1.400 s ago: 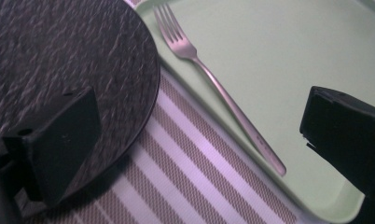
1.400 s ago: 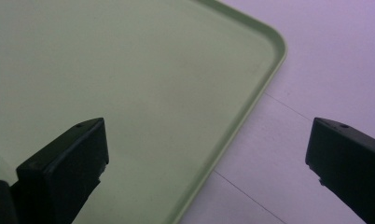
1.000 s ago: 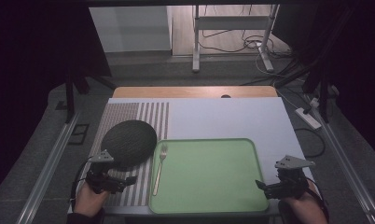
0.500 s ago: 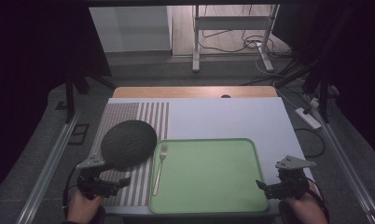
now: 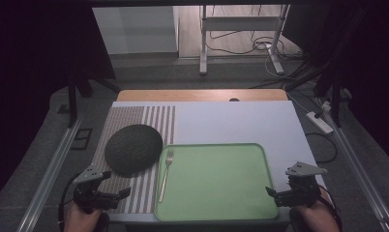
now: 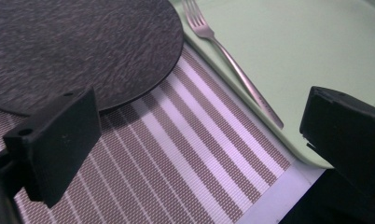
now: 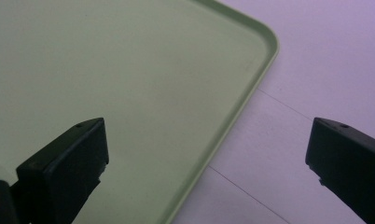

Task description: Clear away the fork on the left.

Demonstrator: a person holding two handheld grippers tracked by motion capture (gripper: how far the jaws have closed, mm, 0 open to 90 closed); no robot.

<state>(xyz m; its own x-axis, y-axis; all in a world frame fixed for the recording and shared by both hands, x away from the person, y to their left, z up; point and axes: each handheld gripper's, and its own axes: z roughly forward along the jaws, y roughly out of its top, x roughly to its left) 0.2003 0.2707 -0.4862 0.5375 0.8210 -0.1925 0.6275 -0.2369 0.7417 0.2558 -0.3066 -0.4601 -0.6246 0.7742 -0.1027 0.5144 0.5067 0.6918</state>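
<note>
Grippers first, nearest you: your left gripper (image 5: 119, 194) sits at the near left corner of the table, over the near edge of the striped placemat (image 5: 134, 191), jaws spread wide with nothing between them; the left gripper view confirms it, one black jaw low on the left, the other at the right edge, bare mat stripes in the gap. Your right gripper (image 5: 275, 195) sits at the near right, just off the near right corner of the green tray (image 5: 216, 212), jaws likewise spread and holding nothing; its own view has the tray's rounded corner and rim (image 7: 251, 93) running between the jaws, pale tabletop (image 7: 293, 140) on the far side. Both hands low at the table's edge, well apart from each other. Next out from your left gripper: fork (image 5: 164, 175), lying along the tray's left rim, handle toward you, tines away; in the left gripper view the fork (image 6: 237, 70) rests on the tray beside the mat. Just beyond and left of the tines, dark round plate (image 5: 133, 149) on the placemat, its rim close to the tray's far left corner; I cannot tell whether they touch. Farther still: bare pale table surface (image 5: 231, 121), then a wooden strip (image 5: 202, 94) at the far edge.
</note>
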